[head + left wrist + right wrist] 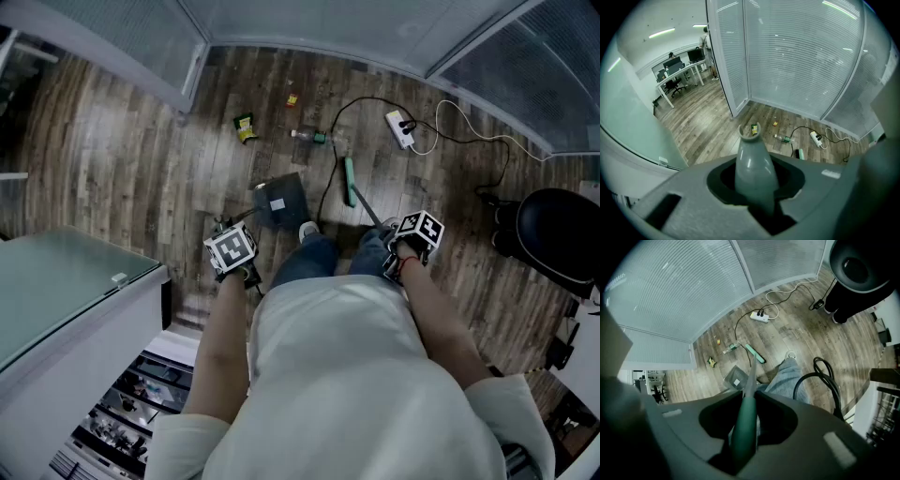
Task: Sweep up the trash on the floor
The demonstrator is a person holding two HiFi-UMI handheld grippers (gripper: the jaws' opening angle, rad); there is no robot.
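**Hard to make out:** in the head view the marker cubes and forearms cover both sets of jaws. The small yellow-and-red scrap [292,98] on the far floor is too small to identify.

**Left gripper** [236,258]: jaws closed tight on the grey dustpan handle [754,164], seen end-on in the left gripper view. The dustpan [281,202] sits on the wood floor [122,159] just ahead of the person's feet.

**Right gripper** [410,242]: jaws clamped on the green broom handle [745,423]. The broom head [349,181] rests on the floor to the right of the dustpan.

**Trash:** a yellow-green wrapper [245,127] and a plastic bottle [309,137] lie beyond the dustpan, apart from it.

**Other:** a white power strip [400,129] far right, and a black office chair [558,234] at the right.
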